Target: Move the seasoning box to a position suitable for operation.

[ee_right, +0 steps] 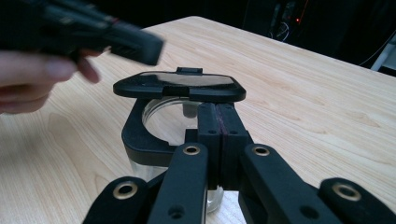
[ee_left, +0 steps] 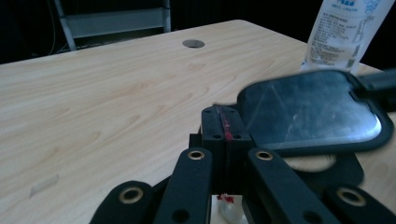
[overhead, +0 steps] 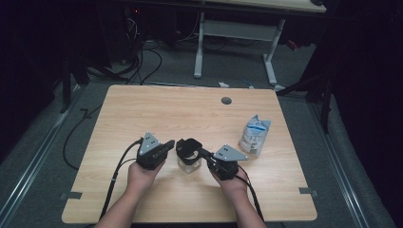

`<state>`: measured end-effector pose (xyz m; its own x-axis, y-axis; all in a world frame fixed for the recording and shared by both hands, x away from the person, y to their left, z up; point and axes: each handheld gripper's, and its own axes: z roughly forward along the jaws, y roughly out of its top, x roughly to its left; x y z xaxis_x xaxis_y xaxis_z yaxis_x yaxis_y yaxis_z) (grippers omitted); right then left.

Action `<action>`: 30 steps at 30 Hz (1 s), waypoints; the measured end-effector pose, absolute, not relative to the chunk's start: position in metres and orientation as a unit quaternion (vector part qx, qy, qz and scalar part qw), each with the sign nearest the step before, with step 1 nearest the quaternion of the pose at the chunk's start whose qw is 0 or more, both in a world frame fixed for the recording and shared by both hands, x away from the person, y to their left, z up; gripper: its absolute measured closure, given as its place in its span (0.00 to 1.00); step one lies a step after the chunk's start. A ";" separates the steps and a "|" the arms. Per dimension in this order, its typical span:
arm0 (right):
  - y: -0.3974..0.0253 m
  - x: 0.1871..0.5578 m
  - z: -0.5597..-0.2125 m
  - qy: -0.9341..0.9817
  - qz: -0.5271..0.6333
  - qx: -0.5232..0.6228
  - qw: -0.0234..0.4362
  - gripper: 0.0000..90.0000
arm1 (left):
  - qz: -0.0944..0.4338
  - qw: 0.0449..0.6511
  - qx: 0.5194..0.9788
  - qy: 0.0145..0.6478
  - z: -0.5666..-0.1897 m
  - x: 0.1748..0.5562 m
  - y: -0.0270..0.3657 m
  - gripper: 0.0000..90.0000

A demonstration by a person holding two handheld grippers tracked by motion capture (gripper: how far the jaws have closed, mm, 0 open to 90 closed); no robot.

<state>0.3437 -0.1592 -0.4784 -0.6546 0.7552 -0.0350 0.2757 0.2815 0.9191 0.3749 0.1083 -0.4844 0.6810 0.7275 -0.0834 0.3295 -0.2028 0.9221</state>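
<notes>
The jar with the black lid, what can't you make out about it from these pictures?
- Jar contents: in the high view, the raised lid covers the opening.
- Jar base: right gripper view, cut off behind the right gripper.
- Lid edge nearest the camera: left gripper view, hidden behind the left gripper.
- Pouch print: too small, blurred.

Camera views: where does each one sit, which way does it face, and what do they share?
High view: above the person's side, looking forward and down on the table; both forearms, left gripper, right gripper.
Left gripper view: rides the left gripper, facing the lid and the pouch.
Right gripper view: rides the right gripper, facing the jar; a hand shows.
All three share the lid.
</notes>
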 end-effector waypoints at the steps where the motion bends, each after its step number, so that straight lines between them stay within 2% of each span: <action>1: -0.159 0.344 -0.478 0.764 0.494 0.335 0.243 1.00 | 0.183 0.526 0.751 0.356 -0.487 0.370 0.110 1.00; 15: -0.158 0.345 -0.477 0.764 0.495 0.335 0.243 1.00 | 0.144 0.543 0.753 0.344 -0.494 0.345 0.098 1.00; 30: -0.155 0.344 -0.477 0.767 0.497 0.332 0.233 1.00 | 0.144 0.553 0.752 0.329 -0.488 0.343 0.082 1.00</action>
<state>0.3441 -0.1555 -0.4772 -0.6703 0.7416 -0.0273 0.2775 0.2847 0.9176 0.3425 0.0822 -0.4878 0.7417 0.6542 -0.1483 0.3367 -0.1719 0.9258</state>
